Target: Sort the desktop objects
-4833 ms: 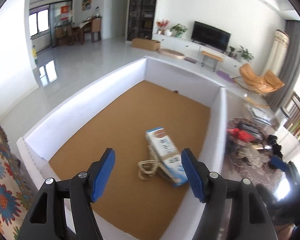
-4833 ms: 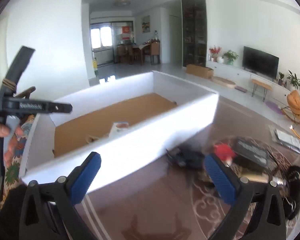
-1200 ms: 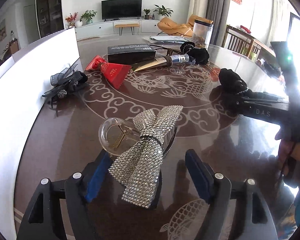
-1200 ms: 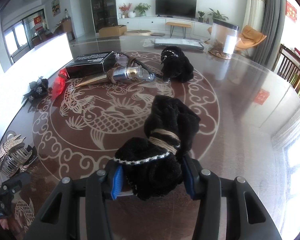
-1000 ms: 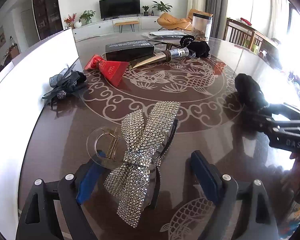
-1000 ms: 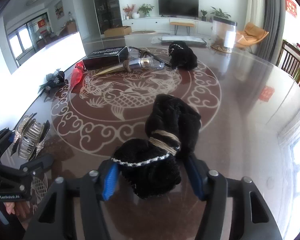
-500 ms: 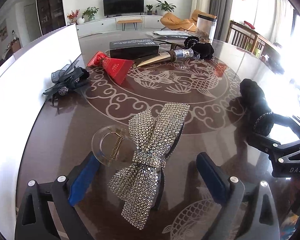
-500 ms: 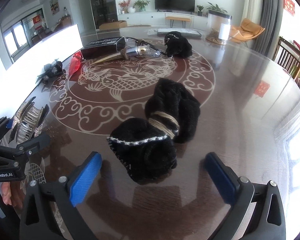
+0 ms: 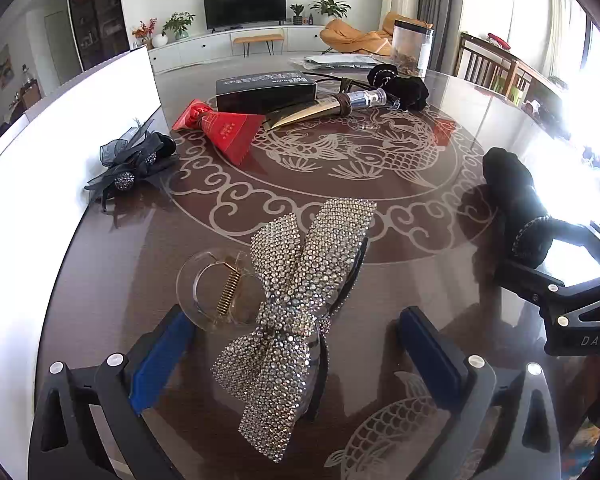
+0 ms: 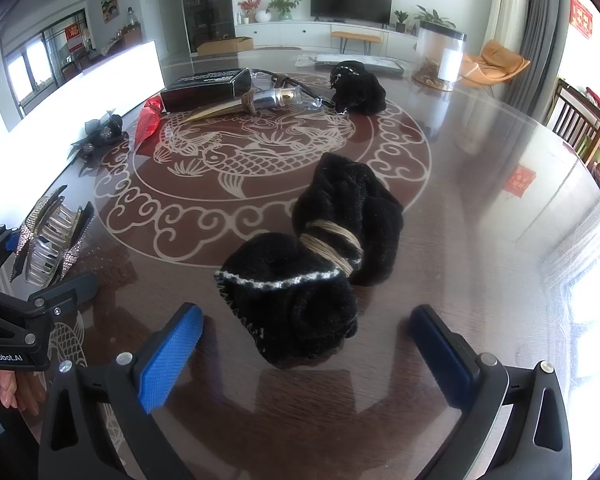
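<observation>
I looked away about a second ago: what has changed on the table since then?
Both grippers let go. The left gripper opened off the rhinestone bow clip; the right gripper opened off the black sock bundle. Both things now lie loose on the table. The black box, red tube and gold tube stayed put.

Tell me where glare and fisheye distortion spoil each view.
Left wrist view: window light blows out the right edge, washing over the black fabric bundle; the white box wall is overexposed and bowed. Right wrist view: glare streaks the glossy table at right; the rim is vignetted dark.
</observation>
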